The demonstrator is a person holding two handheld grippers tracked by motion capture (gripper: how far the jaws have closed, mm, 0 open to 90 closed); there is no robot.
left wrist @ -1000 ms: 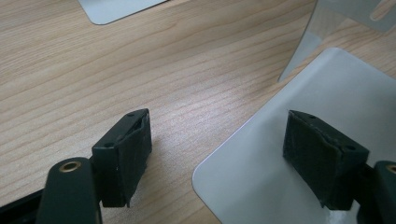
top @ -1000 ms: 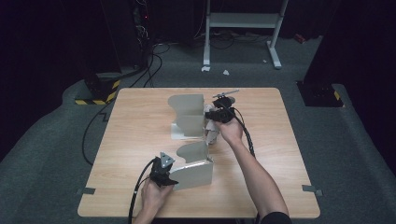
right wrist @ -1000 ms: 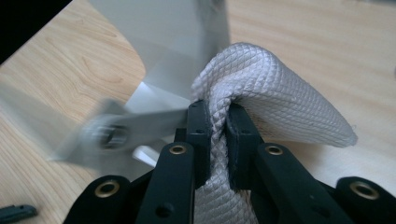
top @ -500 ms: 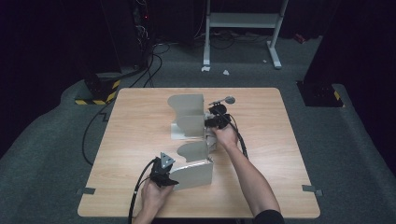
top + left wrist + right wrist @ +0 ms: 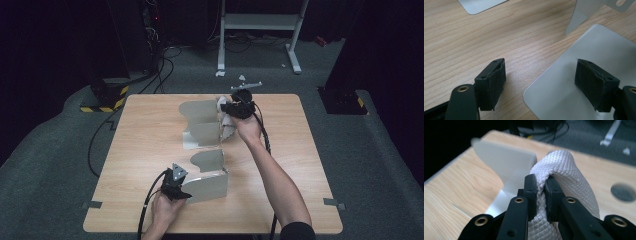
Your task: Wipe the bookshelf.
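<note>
Lab / recording studio setup, not a home. Bare wooden table (image 5: 150, 150) on grey carpet floor (image 5: 50, 150), black curtains around, dark bg. Equipment rack (image 5: 145, 25) w/ red LED and loose cables (image 5: 165, 55) behind the table, hazard-striped base (image 5: 102, 102) at left, white metal stand frame (image 5: 260, 22) at back, tape marks (image 5: 92, 204) on floor.

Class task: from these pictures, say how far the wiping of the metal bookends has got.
Done: nothing shows as finished. In hand: right gripper pinches the white cloth beside the far bookend; left gripper, open, straddles the near bookend's edge. Left: wiping, not visibly begun.
</note>
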